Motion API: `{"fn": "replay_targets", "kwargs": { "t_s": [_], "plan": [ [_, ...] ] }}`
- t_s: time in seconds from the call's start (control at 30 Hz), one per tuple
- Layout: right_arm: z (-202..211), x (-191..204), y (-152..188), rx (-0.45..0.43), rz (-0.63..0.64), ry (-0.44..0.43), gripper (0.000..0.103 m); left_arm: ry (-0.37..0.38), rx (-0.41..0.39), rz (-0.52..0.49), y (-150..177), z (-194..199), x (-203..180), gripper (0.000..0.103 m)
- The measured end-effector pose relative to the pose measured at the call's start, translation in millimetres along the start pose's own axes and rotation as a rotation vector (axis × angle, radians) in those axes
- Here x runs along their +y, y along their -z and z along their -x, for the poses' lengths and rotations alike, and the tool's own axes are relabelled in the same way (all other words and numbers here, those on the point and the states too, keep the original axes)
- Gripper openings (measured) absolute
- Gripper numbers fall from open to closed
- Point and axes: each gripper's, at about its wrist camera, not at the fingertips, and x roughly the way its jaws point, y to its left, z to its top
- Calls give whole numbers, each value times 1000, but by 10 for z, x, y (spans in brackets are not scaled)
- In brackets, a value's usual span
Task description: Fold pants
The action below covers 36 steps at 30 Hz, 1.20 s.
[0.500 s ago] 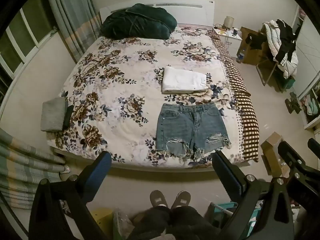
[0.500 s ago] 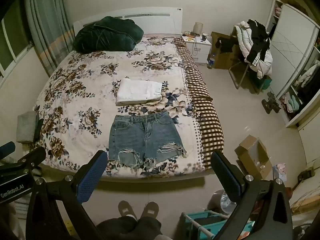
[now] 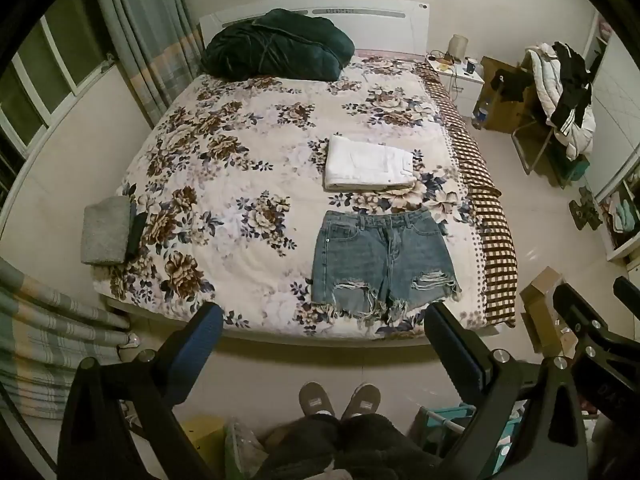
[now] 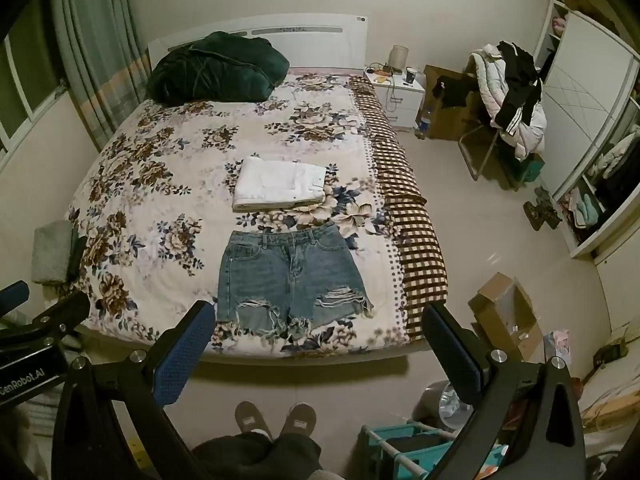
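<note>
Blue denim shorts (image 3: 380, 264) with frayed hems lie flat and unfolded near the foot edge of the floral bed (image 3: 224, 184); they also show in the right wrist view (image 4: 288, 280). Folded white pants (image 3: 368, 164) lie just beyond them, also in the right wrist view (image 4: 280, 184). My left gripper (image 3: 324, 336) is open and empty, held above the floor in front of the bed. My right gripper (image 4: 316, 340) is open and empty, also short of the bed edge.
A dark green duvet (image 3: 276, 50) sits at the headboard. A grey folded item (image 3: 106, 236) rests at the bed's left edge. A cardboard box (image 4: 504, 316), a teal rack (image 4: 404, 448), a clothes-laden chair (image 4: 508, 92) and a nightstand (image 4: 400, 92) stand to the right. My slippered feet (image 3: 340, 400) are on the floor.
Both views have shifted very slightly; the shorts and white pants lie as before. Both grippers stay open.
</note>
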Motion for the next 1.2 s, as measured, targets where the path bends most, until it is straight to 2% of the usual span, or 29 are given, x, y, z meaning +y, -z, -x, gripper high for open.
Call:
{"fn": "replay_targets", "kwargs": {
  "t_s": [1.2],
  "plan": [
    [79, -28, 8, 1, 3, 1, 103, 11, -3, 4, -26, -13, -87, 103]
  ]
}}
